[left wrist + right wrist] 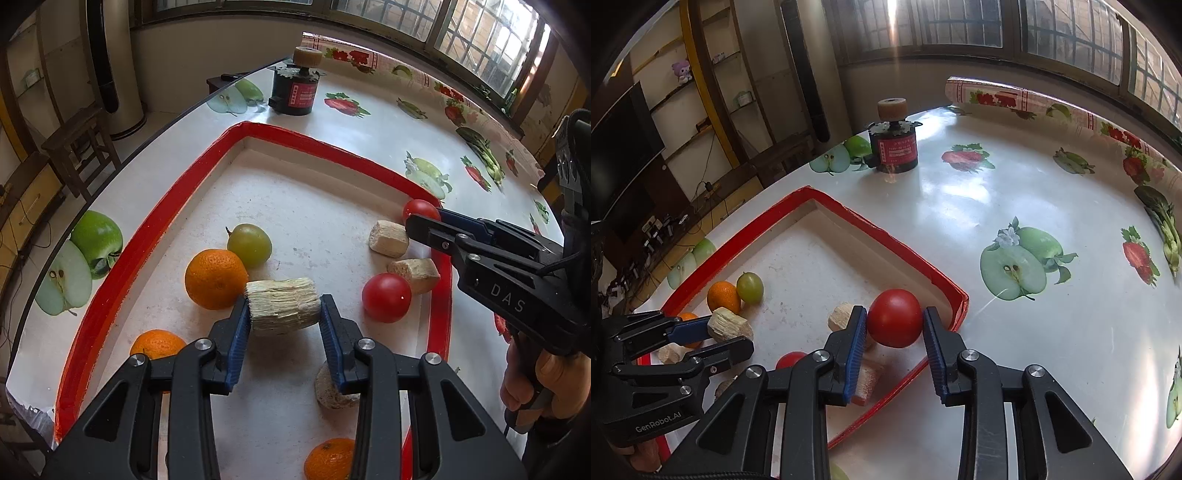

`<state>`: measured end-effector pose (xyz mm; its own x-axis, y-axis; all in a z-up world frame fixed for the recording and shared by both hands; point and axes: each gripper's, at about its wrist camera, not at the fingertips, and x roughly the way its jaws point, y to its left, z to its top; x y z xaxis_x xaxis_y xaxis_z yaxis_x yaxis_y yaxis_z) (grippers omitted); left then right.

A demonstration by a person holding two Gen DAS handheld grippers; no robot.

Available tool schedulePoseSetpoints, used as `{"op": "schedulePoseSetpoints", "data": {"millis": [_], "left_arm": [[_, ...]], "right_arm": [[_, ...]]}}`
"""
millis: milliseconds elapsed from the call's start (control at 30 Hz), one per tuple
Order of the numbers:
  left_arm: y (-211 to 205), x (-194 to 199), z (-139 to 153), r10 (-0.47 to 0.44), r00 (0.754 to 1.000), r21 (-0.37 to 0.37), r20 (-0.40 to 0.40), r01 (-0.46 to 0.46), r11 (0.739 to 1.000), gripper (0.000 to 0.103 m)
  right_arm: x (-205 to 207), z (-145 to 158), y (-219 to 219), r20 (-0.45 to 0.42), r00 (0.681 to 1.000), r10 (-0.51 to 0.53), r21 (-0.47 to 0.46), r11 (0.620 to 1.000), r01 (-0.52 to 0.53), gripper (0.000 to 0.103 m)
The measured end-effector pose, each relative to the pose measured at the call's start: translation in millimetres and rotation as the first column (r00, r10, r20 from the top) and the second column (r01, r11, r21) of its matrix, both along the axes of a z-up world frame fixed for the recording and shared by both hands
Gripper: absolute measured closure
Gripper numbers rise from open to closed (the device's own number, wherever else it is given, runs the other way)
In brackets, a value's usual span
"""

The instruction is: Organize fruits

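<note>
Left wrist view: we are clamping our left hand-held gripper (283,314) on a fibrous stalk piece (282,305) above the red tray (122,258); it looks light and stiff.

Right wrist view: we are clamping our right hand-held gripper (894,325) across a tomato (894,318), smooth and bruisable, over the tray's corner.

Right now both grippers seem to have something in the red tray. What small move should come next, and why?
Probably lift both straight up a little. The left gripper is closed on a pale fibrous chunk and the right gripper on a red tomato, both low inside the red tray among crowded fruit.
</note>
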<state>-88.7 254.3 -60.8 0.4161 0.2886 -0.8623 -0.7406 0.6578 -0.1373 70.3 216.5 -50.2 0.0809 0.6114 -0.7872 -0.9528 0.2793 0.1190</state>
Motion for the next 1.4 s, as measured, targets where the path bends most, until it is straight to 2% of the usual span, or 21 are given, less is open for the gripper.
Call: {"op": "schedulePoseSetpoints", "data": {"millis": [167,300,367,433,600,800,867,933,1000,1200,1300,1400], "left_arm": [[-2,1,-1,0.003,1.0,0.006,-0.013,-0.002,1.0,0.068],[-2,-1,-1,0.013,1.0,0.003,-0.016,-0.013,1.0,0.067],[-3,-2,-1,0.02,1.0,0.0,-0.017,-0.02,1.0,0.062],[-5,-4,1,0.024,1.0,0.007,-0.015,-0.023,1.0,0.059],[-12,-11,3,0.026,0.999,0.019,-0.02,-0.025,0.999,0.059],[-21,-30,8,0.036,0.999,0.02,0.013,-0.036,0.999,0.059],[-28,-36,13,0.028,0.999,0.035,0.024,-0.029,0.999,0.058],[-37,-44,20,0.027,0.999,0.063,0.039,-0.029,0.998,0.043],[-47,-53,27,0.027,0.998,0.1,0.055,-0.033,0.994,0.036],[-70,-76,44,0.03,0.996,0.162,0.089,-0.044,0.986,0.036],[-81,-87,49,0.028,0.996,0.203,0.089,-0.045,0.978,0.028],[-93,-96,53,0.024,0.996,0.241,0.089,-0.044,0.97,0.027]], "right_arm": [[-1,0,0,-0.005,1.0,0.008,0.004,1.0,-0.008,0.069],[-1,1,-2,-0.02,1.0,0.013,0.014,1.0,-0.013,0.063],[-2,3,-4,-0.022,1.0,0.016,0.019,1.0,-0.016,0.06],[-4,5,-6,-0.025,0.999,0.021,0.029,0.999,-0.02,0.052],[-5,10,-12,-0.017,1.0,0.026,0.041,0.999,-0.026,0.051],[-8,18,-25,-0.011,0.998,0.057,0.056,0.997,-0.056,0.051],[-11,20,-30,-0.007,0.997,0.074,0.063,0.995,-0.073,0.051],[-13,23,-37,-0.005,0.995,0.095,0.074,0.993,-0.094,0.049],[-17,26,-45,-0.002,0.992,0.123,0.091,0.988,-0.122,0.045],[-41,38,-69,0.059,0.97,0.235,0.118,0.964,-0.24,0.03],[-55,41,-82,0.092,0.949,0.301,0.118,0.943,-0.31,0.022],[-69,43,-95,0.114,0.927,0.356,0.11,0.923,-0.368,0.019]]}}
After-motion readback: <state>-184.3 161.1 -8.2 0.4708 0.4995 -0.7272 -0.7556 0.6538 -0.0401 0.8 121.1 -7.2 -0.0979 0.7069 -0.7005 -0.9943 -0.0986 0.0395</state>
